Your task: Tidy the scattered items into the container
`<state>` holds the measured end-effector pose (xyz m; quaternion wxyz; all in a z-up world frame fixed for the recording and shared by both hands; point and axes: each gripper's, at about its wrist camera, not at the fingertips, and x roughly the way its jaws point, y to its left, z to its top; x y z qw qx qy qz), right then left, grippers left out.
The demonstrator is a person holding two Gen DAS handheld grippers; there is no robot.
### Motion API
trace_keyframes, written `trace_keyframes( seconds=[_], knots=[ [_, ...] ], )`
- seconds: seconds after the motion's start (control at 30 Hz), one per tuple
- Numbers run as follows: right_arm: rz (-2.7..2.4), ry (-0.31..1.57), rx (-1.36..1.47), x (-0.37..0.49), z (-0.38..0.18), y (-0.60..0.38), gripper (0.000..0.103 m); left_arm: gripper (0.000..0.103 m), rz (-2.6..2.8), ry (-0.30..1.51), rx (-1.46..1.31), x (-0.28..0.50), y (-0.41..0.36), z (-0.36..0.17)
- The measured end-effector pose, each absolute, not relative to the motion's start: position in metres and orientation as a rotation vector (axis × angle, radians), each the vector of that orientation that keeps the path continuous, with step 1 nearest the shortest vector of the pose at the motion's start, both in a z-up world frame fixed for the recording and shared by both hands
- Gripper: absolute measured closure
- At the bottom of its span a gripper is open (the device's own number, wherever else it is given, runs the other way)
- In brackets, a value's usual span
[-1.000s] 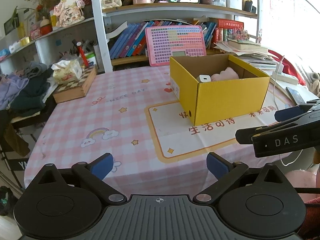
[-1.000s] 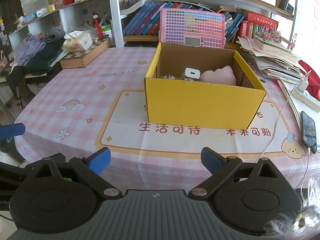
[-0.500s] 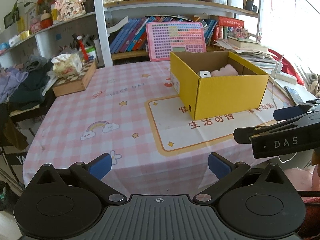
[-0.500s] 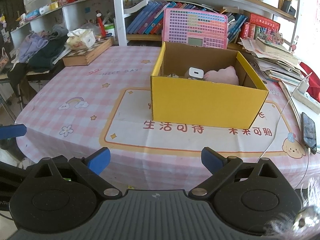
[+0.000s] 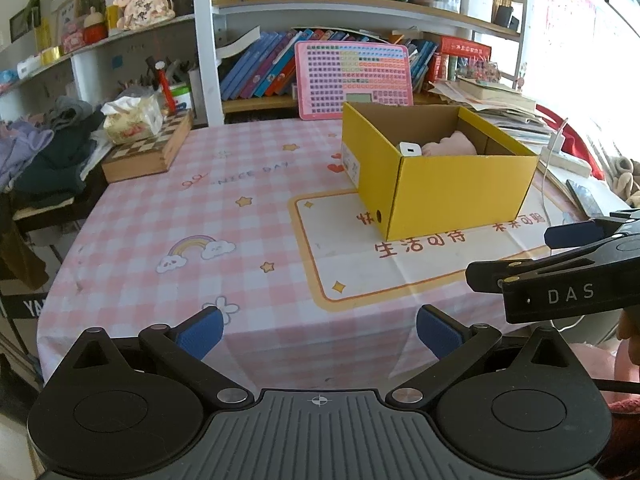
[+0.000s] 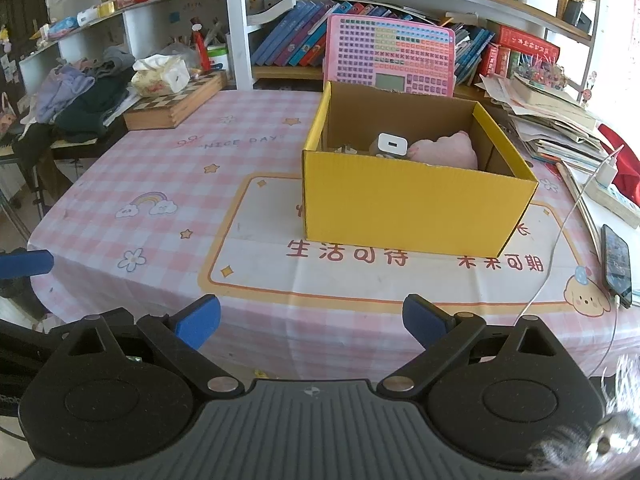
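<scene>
A yellow cardboard box stands open on the pink checked tablecloth. Inside it I see a white charger block, a pink plush item and a small plug. My left gripper is open and empty, held off the table's near edge. My right gripper is open and empty, also near the front edge, facing the box. The right gripper shows from the side in the left wrist view.
A chessboard box with a tissue pack sits at the table's back left. A pink keyboard toy leans behind the box. A phone with a white cable lies at the right. Bookshelves stand behind; clothes are piled at the left.
Both grippers have drawn back from the box toward the table's near edge, so the box looks smaller and farther. Both stay open and empty.
</scene>
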<state>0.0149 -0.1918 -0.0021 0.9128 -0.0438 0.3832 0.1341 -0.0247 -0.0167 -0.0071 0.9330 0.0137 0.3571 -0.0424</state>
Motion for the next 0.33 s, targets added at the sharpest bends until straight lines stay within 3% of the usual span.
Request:
trace_keyframes(
  seconds=[0.33],
  knots=[
    [0.269,0.797,-0.080,0.0195,-0.0027,-0.1955,0.005,0.000,-0.120,0.702,0.025,-0.0236,-0.0187,-0.0064]
  ],
)
